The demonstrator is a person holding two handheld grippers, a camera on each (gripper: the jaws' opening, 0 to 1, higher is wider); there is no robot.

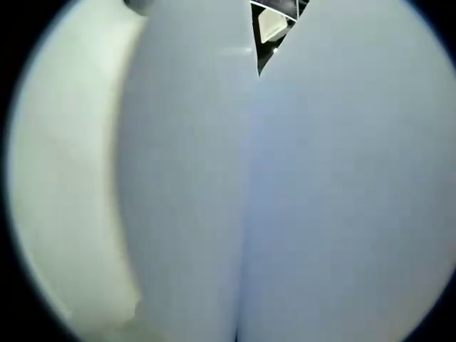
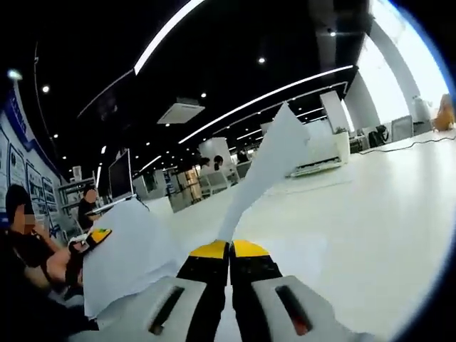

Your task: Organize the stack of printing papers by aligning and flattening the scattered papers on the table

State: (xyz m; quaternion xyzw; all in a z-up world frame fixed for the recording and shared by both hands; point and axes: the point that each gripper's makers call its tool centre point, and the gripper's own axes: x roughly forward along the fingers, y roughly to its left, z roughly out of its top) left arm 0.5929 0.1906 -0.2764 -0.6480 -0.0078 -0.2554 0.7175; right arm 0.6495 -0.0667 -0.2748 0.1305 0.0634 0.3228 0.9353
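While we hold both tools over the table, this is what we see:
Right gripper (image 2: 229,249): our yellow-tipped jaws are pressed together on a sheet of paper (image 2: 274,153) that rises from the tips, bent and twisted.
Left gripper (image 2: 98,236): seen in the right gripper view at the left, its yellow tip meets a second sheet (image 2: 128,253); we cannot tell how its jaws stand.
Left gripper view: white paper (image 1: 285,199) lies right against our lens, blurred.
Table (image 2: 385,206): white, wide, beneath both sheets.
Person (image 2: 25,249): seated at the left edge.
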